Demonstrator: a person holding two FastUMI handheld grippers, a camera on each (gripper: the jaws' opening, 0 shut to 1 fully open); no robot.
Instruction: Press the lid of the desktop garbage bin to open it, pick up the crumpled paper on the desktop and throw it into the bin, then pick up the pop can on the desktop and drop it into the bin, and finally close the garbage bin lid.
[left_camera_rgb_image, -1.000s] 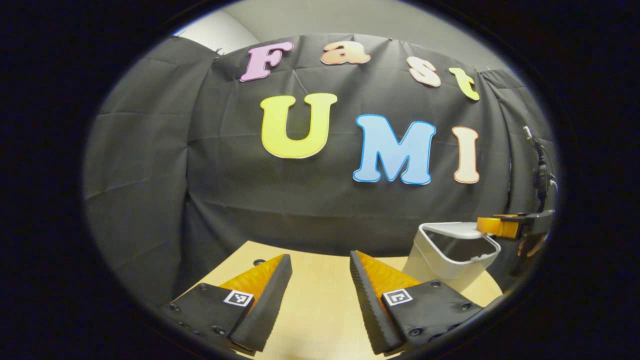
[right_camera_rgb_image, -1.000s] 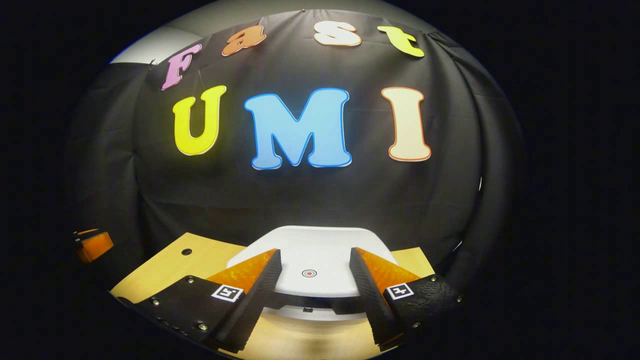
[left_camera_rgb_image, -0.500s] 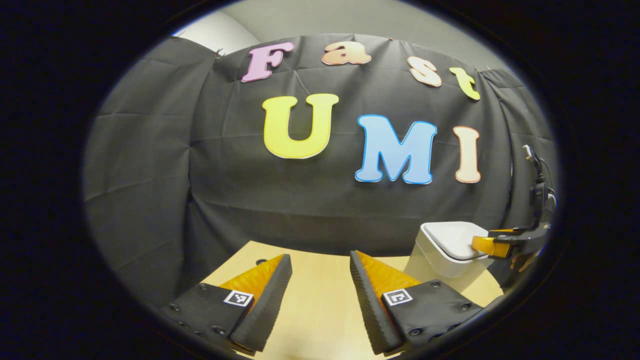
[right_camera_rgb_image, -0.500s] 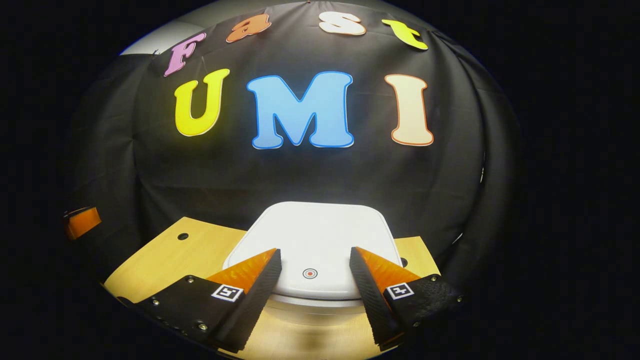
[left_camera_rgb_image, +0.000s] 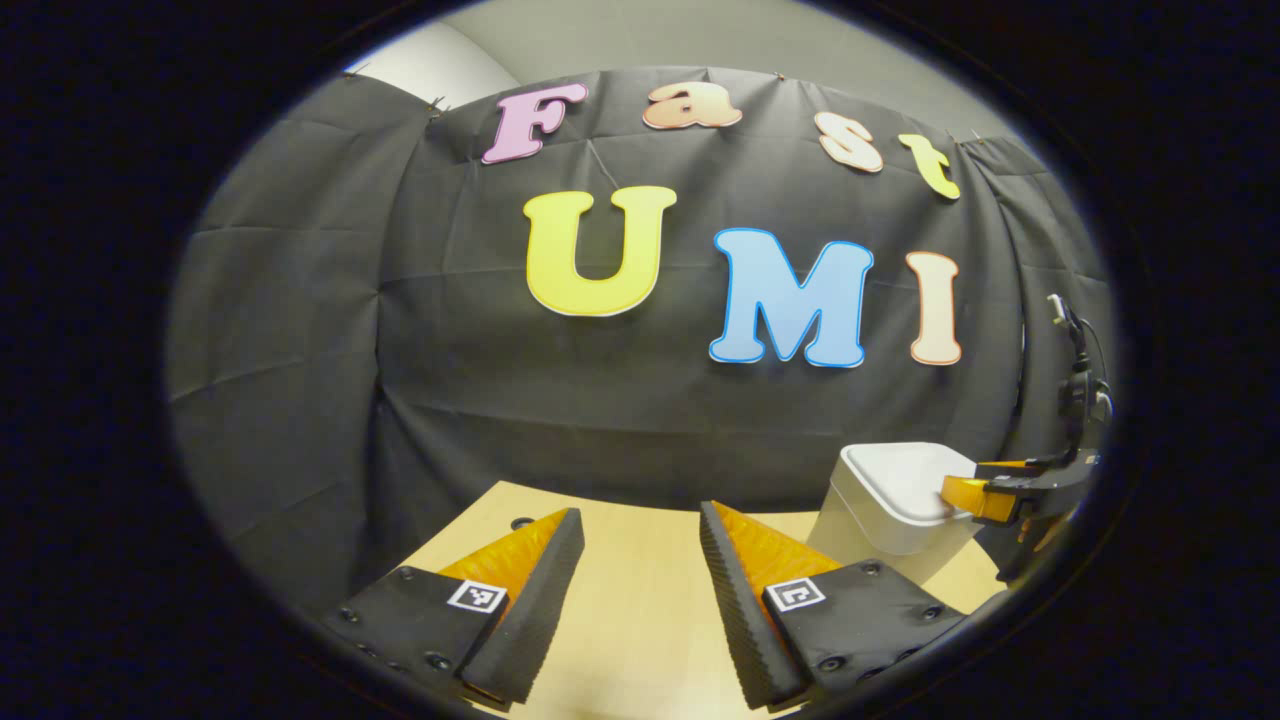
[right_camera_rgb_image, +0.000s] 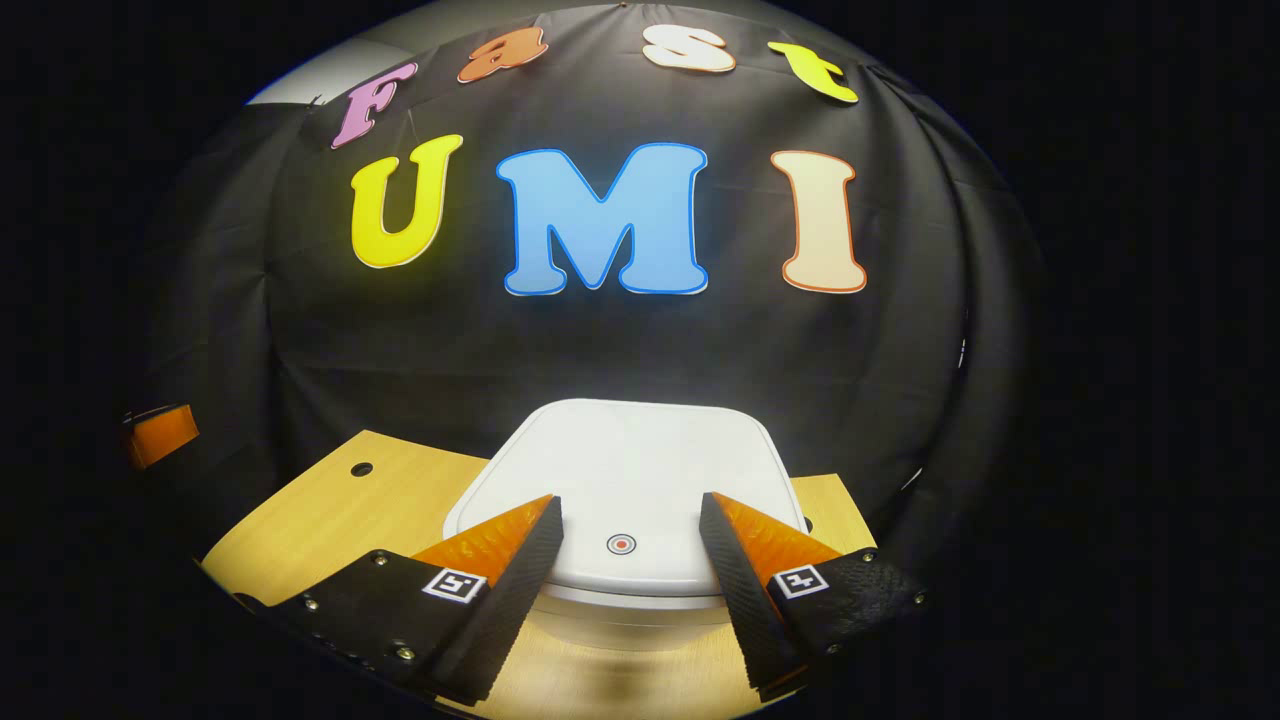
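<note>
The white desktop bin (left_camera_rgb_image: 880, 500) stands at the right of the left gripper view with its lid down flat. In the right gripper view the lid (right_camera_rgb_image: 630, 450) lies just ahead, a small red ring mark (right_camera_rgb_image: 621, 544) near its front edge. My right gripper (right_camera_rgb_image: 630, 500) is open, its fingertips resting over the lid's front edge on either side of the mark; the left gripper view shows it (left_camera_rgb_image: 965, 495) at the lid's right side. My left gripper (left_camera_rgb_image: 640, 512) is open over the wooden table (left_camera_rgb_image: 630, 600), left of the bin, holding nothing.
The light wooden table (right_camera_rgb_image: 330, 510) has a small round hole (right_camera_rgb_image: 361, 469) near its far left corner. Black cloth closes off the back and sides. My left gripper (right_camera_rgb_image: 160, 435) shows at the far left edge of the right gripper view.
The bin lid has swung from tilted open to flat and closed, with my right gripper coming down on its front edge. My left gripper has stayed where it was.
</note>
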